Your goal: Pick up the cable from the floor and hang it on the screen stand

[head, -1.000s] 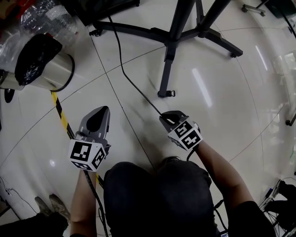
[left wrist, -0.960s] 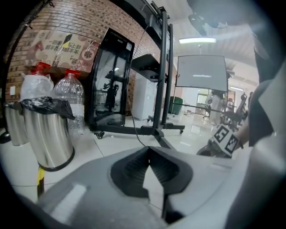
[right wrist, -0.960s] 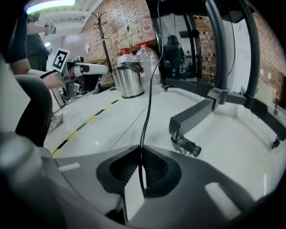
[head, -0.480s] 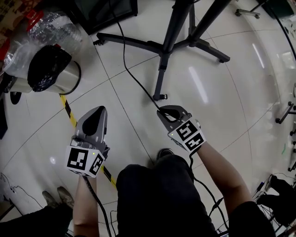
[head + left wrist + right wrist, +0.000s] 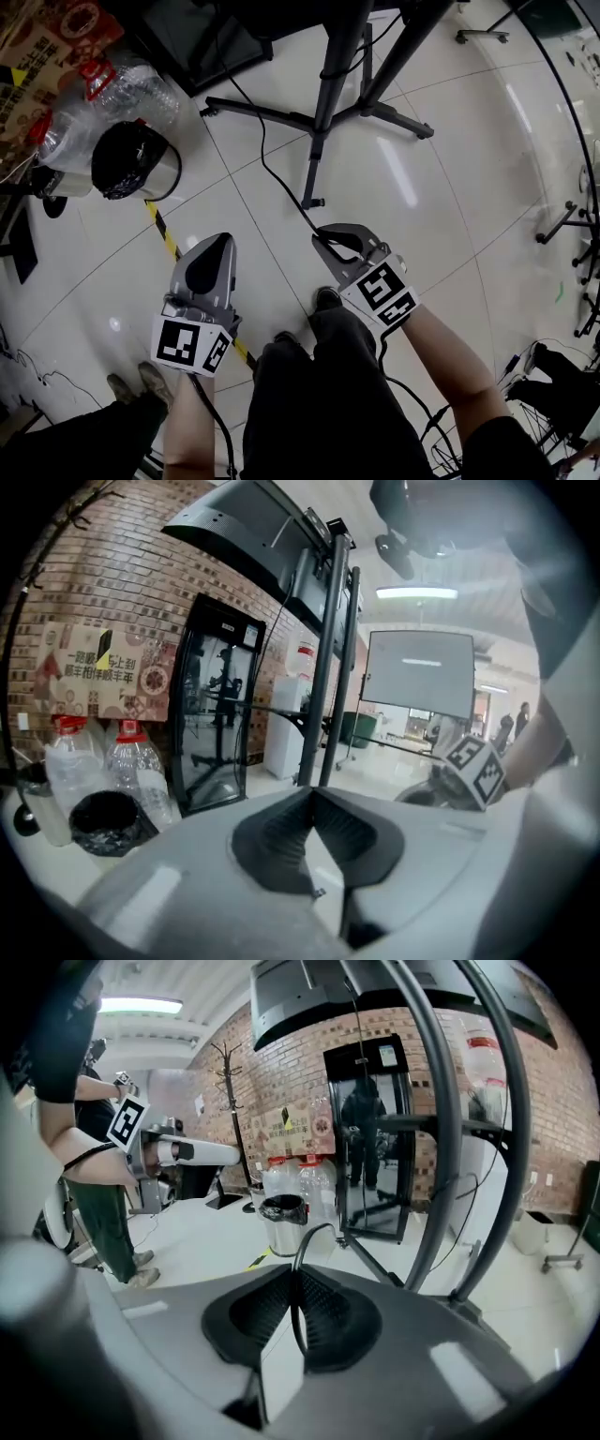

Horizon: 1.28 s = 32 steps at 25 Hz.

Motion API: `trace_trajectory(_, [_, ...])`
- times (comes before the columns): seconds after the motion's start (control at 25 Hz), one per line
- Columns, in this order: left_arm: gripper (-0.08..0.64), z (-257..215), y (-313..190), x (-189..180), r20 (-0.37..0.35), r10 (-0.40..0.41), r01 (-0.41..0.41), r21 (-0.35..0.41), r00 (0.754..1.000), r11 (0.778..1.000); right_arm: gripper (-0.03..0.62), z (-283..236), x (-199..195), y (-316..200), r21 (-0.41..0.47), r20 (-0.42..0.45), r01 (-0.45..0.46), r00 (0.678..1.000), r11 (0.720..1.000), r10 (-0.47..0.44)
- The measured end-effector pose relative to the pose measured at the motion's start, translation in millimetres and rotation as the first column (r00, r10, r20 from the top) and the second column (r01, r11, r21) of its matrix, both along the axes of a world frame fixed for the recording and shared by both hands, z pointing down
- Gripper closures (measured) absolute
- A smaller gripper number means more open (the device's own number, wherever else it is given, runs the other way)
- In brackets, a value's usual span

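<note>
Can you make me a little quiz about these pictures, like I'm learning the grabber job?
1. True or false: the left gripper holds the cable.
2. What stands beside the plastic bottles? A) a bin with a black bag B) a ladder C) a red chair
3. Fill in: the striped tape on the floor is yellow and ____.
Key: 1 false, the right gripper pinches it; 2 A; 3 black.
</note>
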State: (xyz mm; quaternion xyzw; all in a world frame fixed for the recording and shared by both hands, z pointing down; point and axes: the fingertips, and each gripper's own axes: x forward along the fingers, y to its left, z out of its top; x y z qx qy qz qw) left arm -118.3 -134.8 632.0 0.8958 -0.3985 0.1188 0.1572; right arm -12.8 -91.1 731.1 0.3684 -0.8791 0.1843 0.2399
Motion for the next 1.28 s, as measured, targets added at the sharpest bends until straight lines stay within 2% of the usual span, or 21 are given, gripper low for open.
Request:
trace_trajectory(0.2, [0.554, -67.2, 5.1, 8.5, -0.024, -0.01, 0.01, 0.001, 1.0, 1.0, 0.563, -76.2, -5.0, 5.6, 0.05, -0.027, 0.067, 0.997, 0.996, -0.066])
trace_trajectory(0.48, [0.554, -138.1, 4.5, 12.2, -0.044, -0.067, 0.068, 0.026, 0.997, 0.997, 0.563, -151.2, -4.4, 1.2, 0.08, 0.004, 0.086, 0.996, 0.993, -0.087])
trace_trajectory(0.96, [0.554, -239.5, 17.8, 15.2, -0.119, -0.136, 0.143, 0.052, 0.983, 0.988, 0.563, -284.1, -6.8, 7.7, 0.208, 0.006, 0.117, 0.993, 0.971, -0.121])
trace_trajectory(1.28, [0.554, -288.4, 36.8, 35.4, -0.15, -0.094, 0.109, 0.096, 0.984, 0.989, 0.563, -350.0, -2.7, 2.7, 0.289, 0.033, 0.112, 0.991, 0.951, -0.126])
